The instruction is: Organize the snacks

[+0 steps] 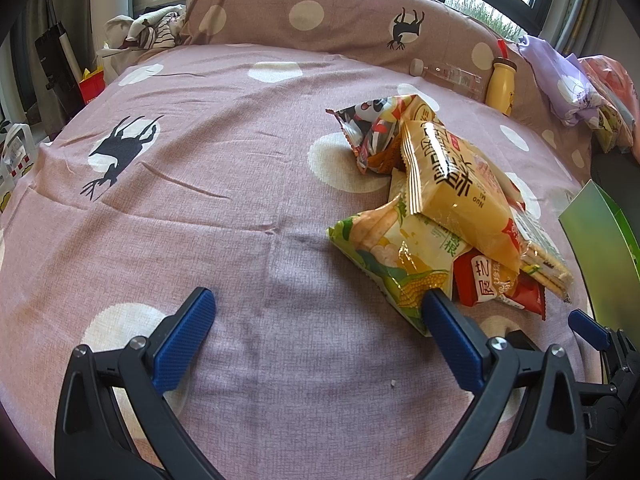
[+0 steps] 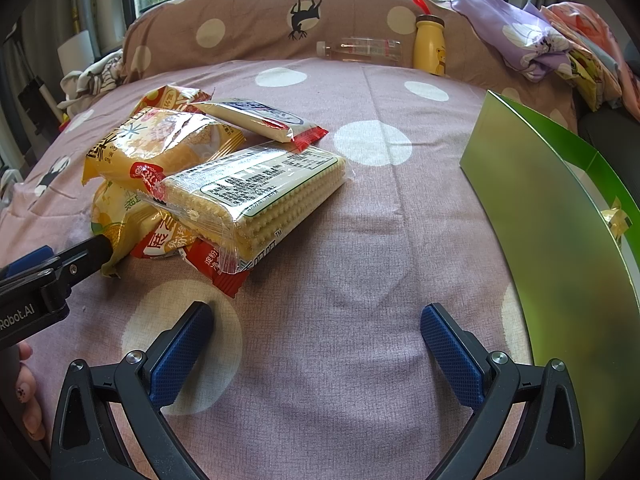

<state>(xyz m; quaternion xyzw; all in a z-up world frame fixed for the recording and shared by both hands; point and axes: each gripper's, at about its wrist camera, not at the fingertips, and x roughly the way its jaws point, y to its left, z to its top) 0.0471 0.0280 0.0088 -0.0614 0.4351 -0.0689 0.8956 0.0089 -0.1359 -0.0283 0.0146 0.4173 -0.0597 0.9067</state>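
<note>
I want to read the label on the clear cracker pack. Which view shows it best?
The right wrist view: the cracker pack lies on top, label up. The left wrist view shows only its edge under the yellow packet.

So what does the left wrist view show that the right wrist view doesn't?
Only the left wrist view shows the panda-print packet at the far end of the pile and the red box beside the bed. Only the right wrist view shows the cracker pack's printed label and a hand. Both show the snack pile, the green box, the yellow bottle, the clear bottle and open fingers.
</note>
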